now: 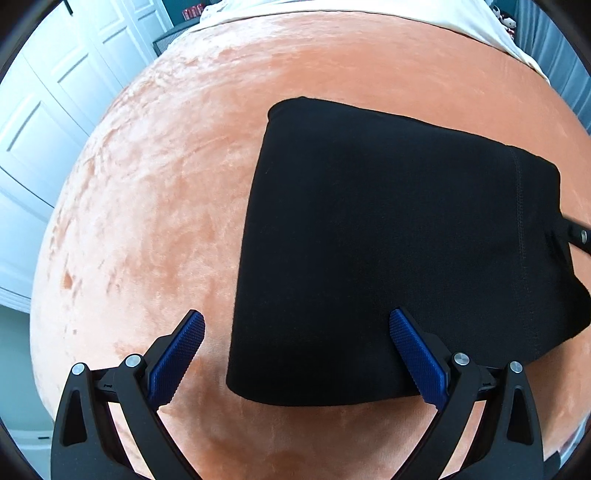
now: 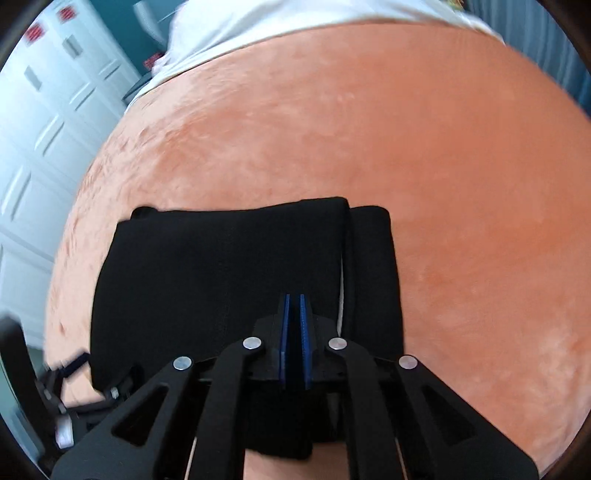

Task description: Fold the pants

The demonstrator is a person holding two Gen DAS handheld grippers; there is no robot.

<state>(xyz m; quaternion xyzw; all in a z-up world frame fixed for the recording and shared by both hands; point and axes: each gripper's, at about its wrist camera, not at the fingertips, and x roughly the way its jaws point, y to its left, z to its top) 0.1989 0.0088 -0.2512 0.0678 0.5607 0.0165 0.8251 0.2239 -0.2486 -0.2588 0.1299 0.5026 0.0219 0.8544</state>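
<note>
Left wrist view: The black pants lie folded into a compact, roughly rectangular block on the orange blanket, right of centre. The top surface is smooth; a stitched seam runs down its right part. The left gripper is released, its jaws spread wide: the left blue pad is over bare blanket, the right one over the near edge of the pants. Part of the right gripper shows at the pants' right edge. A white sheet borders the blanket at the far side; white doors stand to the left.

Right wrist view: The pants lie directly ahead on the blanket, with layered edges stacked along the right side. The right gripper is clenched on a fold of the pants, black cloth showing between its blue pads. This view is slightly blurred.
</note>
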